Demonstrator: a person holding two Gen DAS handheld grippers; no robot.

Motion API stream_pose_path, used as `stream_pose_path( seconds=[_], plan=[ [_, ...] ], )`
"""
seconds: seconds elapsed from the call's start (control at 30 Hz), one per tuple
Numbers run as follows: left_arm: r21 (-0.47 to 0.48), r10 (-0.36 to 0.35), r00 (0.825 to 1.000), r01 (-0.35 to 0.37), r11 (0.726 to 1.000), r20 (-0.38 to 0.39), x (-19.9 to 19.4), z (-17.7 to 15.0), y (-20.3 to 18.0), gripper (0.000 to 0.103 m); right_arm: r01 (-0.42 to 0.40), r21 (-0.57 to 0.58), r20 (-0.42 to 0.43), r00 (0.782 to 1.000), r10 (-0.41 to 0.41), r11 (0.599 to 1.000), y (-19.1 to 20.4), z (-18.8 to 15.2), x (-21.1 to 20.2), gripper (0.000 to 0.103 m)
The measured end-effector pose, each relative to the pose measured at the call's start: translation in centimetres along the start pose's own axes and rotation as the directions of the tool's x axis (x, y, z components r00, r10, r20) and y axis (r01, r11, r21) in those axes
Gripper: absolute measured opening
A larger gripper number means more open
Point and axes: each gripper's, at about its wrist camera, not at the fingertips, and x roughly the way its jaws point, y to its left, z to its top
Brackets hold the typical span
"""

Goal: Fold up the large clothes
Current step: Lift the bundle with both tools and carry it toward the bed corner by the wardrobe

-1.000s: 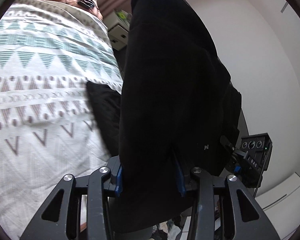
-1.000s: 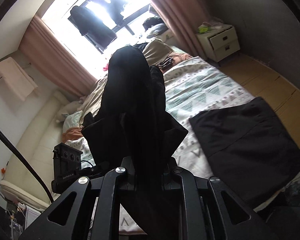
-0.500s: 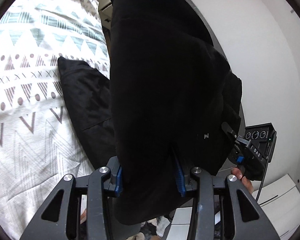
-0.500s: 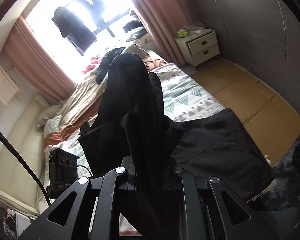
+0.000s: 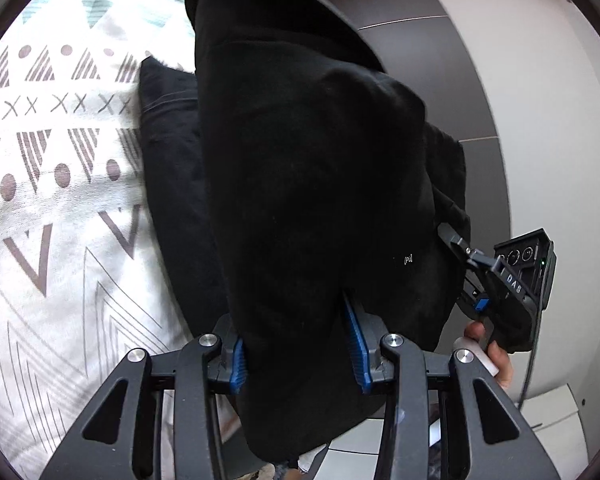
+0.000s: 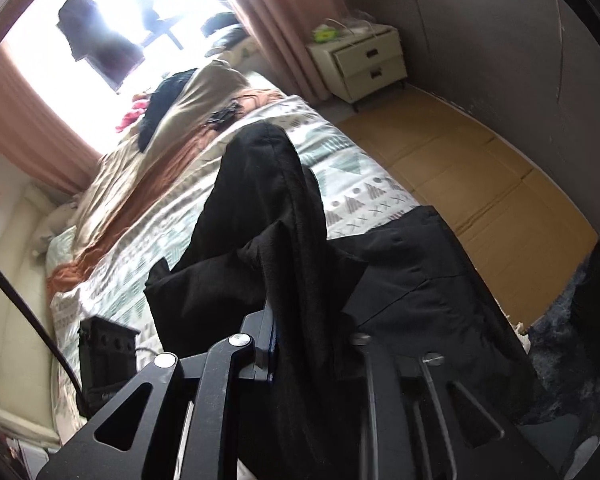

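A large black garment [image 5: 312, 184] hangs between both grippers above the patterned bed cover [image 5: 48, 208]. My left gripper [image 5: 296, 356] is shut on one bunched edge of it, blue pads pressing the cloth. My right gripper [image 6: 304, 344] is shut on another edge of the garment [image 6: 276, 216], which rises in a fold in front of the camera. The lower part of the garment [image 6: 416, 268] lies spread over the bed's foot corner. The right gripper [image 5: 500, 288] shows at the right of the left wrist view, the left gripper [image 6: 104, 356] at the lower left of the right wrist view.
A bed with rumpled beige and brown bedding [image 6: 148, 168] runs toward a bright window. A white nightstand [image 6: 360, 64] stands by the pink curtain. Wooden floor [image 6: 472, 176] lies right of the bed. A dark wall panel [image 5: 432, 80] is close on the right.
Both grippers have moved down and toward the foot of the bed with the garment. The lower part of the garment now lies farther over the bed corner.
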Motion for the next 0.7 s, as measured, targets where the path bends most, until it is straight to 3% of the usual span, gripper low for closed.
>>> stream_pose_path(
  seconds=[0.13, 0.23, 0.33, 0.53, 0.7],
  plan=[
    [-0.026, 0.074, 0.997, -0.074, 0.997, -0.022, 1.9, 0.8, 1.7, 0.041, 0.051, 0.105, 0.046, 0.997, -0.056, 0.993, -1.5, 0.0, 1.0, 0.062],
    [-0.023, 0.066, 0.998, -0.067, 0.998, -0.025, 2.3, 1.4, 2.1, 0.041, -0.021, 0.181, 0.127, 0.992, -0.002, 0.983, -2.8, -2.3, -1.0, 0.064],
    [-0.003, 0.098, 0.994, -0.098, 0.995, -0.049, 2.3, 1.6, 1.6, 0.042, 0.054, 0.199, 0.163, 0.983, -0.087, 0.979, -3.5, -6.1, -3.9, 0.064],
    [0.027, 0.132, 0.991, -0.131, 0.991, -0.038, 0.5, 1.4, 1.0, 0.041, 0.069, 0.328, 0.163, 0.978, -0.129, 0.942, -5.6, -16.4, -8.5, 0.064],
    [0.07, 0.165, 0.986, -0.164, 0.984, 0.0, -2.1, 1.3, 0.1, 0.042, 0.022, 0.414, 0.141, 0.986, -0.088, 0.91, -6.9, -21.3, -8.4, 0.064]
  ],
)
